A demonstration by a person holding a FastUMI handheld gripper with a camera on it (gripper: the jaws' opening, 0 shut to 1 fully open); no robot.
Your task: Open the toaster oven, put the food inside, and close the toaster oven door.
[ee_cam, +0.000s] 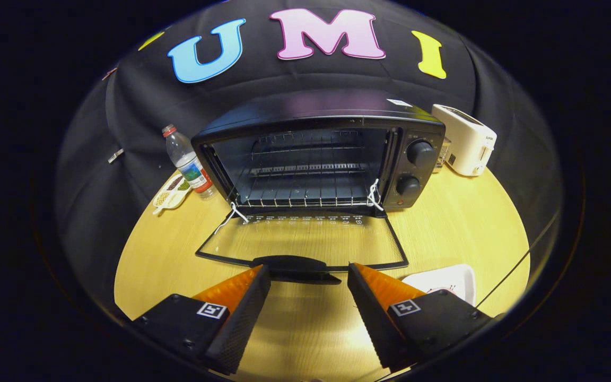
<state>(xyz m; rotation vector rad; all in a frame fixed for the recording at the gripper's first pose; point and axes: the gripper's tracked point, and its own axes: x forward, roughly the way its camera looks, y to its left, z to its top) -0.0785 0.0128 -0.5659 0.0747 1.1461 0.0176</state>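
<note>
My gripper [309, 278] hangs open and empty just short of the black toaster oven's [319, 151] dropped glass door [305, 241], its black handle [295, 263] crosswise just ahead, with the white food tray [443, 278] beside my right finger [372, 297].

My right finger [385, 302] covers most of the white tray [446, 278], so I cannot tell what lies on it. The toaster oven [319, 154] hides part of the white toaster [464, 139]. The bottle [189, 162] label is too small to make out.
</note>
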